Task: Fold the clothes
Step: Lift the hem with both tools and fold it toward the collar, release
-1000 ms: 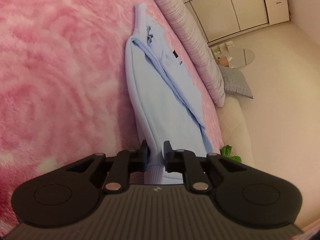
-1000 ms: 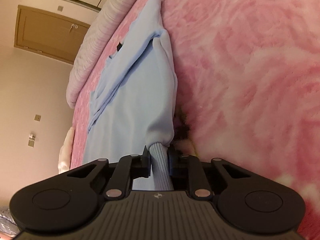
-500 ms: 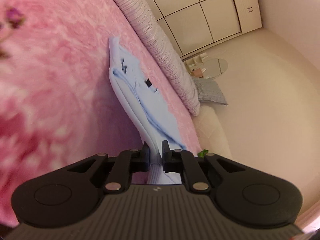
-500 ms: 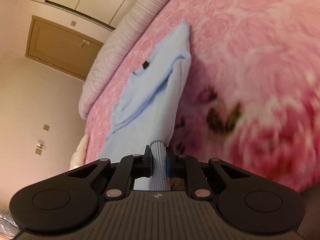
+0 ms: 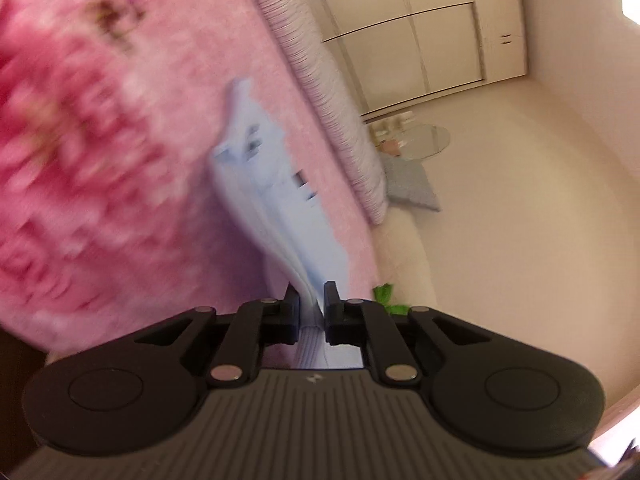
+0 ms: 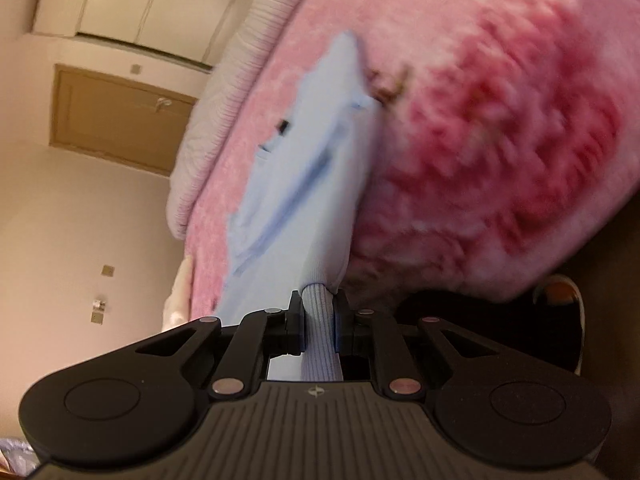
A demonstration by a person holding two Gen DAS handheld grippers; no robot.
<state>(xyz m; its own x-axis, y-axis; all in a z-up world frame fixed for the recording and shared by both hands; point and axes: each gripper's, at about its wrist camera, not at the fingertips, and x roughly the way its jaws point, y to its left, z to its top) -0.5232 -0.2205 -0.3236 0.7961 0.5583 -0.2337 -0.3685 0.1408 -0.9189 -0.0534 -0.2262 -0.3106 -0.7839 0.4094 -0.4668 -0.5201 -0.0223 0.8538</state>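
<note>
A light blue sweatshirt (image 5: 276, 196) lies stretched along a pink fluffy blanket (image 5: 100, 160) on a bed. My left gripper (image 5: 311, 312) is shut on its ribbed hem at the near end. In the right wrist view the same sweatshirt (image 6: 304, 184) runs away from me, and my right gripper (image 6: 319, 322) is shut on a ribbed band of it. The cloth is pulled taut from both grippers toward the far end of the bed. Both views are blurred by motion.
A striped pale pillow roll (image 5: 332, 92) borders the blanket (image 6: 480, 140) on the far side. White wardrobe doors (image 5: 432, 24), a round glass table (image 5: 420, 142) and a grey cushion (image 5: 410, 184) stand beyond. A wooden door (image 6: 120, 116) shows on the right view. A shoe (image 6: 560, 292) sits below the bed edge.
Both grippers have pulled back toward the bed's near edge, still holding the sweatshirt. The garment looks smaller and farther, and the bed edge now shows.
</note>
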